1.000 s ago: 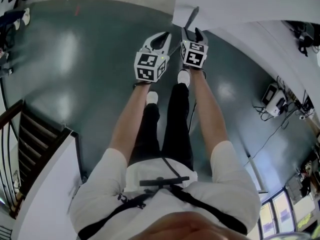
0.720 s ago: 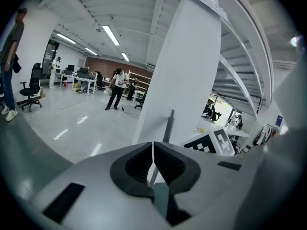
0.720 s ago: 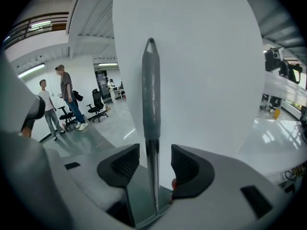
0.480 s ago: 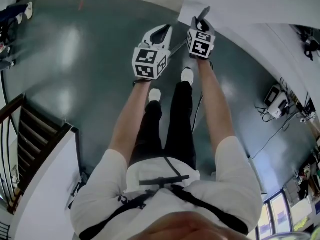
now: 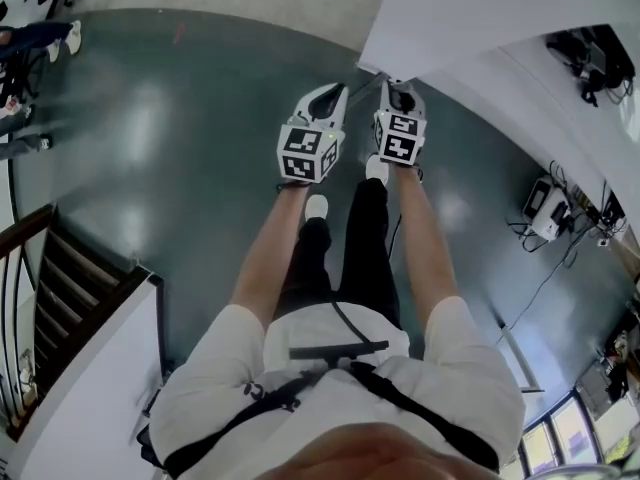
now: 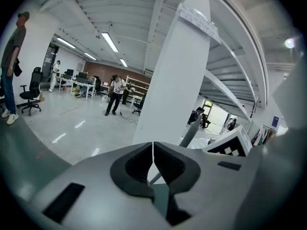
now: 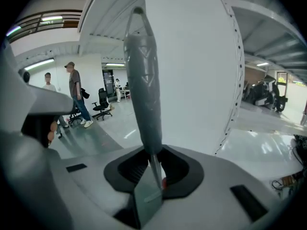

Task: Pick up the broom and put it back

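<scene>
The broom's grey handle grip (image 7: 144, 80) rises straight out of my right gripper (image 7: 153, 166), which is shut on the thin pole just below the grip. In the head view the right gripper (image 5: 395, 90) is held in front of the person, close to the white pillar (image 5: 450, 8). My left gripper (image 5: 335, 93) is beside it on the left. Its jaws are closed to a slit on the same thin pole (image 6: 152, 177), and the grip (image 6: 192, 133) slants up to the right past them. The broom's head is hidden.
The white pillar (image 6: 177, 80) stands right ahead of both grippers. A dark staircase with a railing (image 5: 60, 288) is at the left, and a device with cables (image 5: 545, 208) at the right. People (image 7: 74, 90) and an office chair (image 6: 31, 87) are farther off on the grey floor.
Both grippers have risen together and sit nearer the pillar. The grey handle end that stuck out well beyond the right gripper now shows only a little past it.
</scene>
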The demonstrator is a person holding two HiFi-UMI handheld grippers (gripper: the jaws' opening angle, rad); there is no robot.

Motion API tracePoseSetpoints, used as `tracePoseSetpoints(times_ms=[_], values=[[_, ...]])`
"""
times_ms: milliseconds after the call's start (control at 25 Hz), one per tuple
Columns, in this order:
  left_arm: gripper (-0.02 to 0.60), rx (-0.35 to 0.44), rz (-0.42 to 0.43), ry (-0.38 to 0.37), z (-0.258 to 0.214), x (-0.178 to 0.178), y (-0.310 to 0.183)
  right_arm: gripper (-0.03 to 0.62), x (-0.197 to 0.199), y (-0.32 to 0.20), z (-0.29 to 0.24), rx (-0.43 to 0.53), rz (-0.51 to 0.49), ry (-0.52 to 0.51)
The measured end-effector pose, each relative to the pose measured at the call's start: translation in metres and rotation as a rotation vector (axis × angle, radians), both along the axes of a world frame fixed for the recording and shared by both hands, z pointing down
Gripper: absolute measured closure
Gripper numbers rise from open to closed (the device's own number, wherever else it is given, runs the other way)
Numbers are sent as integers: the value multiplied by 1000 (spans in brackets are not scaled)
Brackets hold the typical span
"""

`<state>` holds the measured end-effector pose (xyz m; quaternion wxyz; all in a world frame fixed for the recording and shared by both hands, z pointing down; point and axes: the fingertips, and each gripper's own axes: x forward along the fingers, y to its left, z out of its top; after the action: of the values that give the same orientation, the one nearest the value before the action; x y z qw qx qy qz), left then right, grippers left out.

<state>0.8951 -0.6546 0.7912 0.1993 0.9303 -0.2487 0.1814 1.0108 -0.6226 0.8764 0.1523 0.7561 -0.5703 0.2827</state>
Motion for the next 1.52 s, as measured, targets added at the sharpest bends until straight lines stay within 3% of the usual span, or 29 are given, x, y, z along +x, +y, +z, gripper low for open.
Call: tracePoseSetpoints(times_ms=[280,760,1040,1240,1520], values=[[569,67,-54,73,-87,-35,16,500,-22,26,-138,196,61,51],[569,244,-177,188,-274,-106,26,499,-84,60,-378,519,18,142],[571,316,-187,226,-341,-142,54,499,-123,85,-443,594,-3,139],[571,393,-197,192,-366,-175,69,499,-155,88,-468,635,-41,121],[571,419,-301,231,-380,-225,71,499,-223,70,-489,693,-202,75]])
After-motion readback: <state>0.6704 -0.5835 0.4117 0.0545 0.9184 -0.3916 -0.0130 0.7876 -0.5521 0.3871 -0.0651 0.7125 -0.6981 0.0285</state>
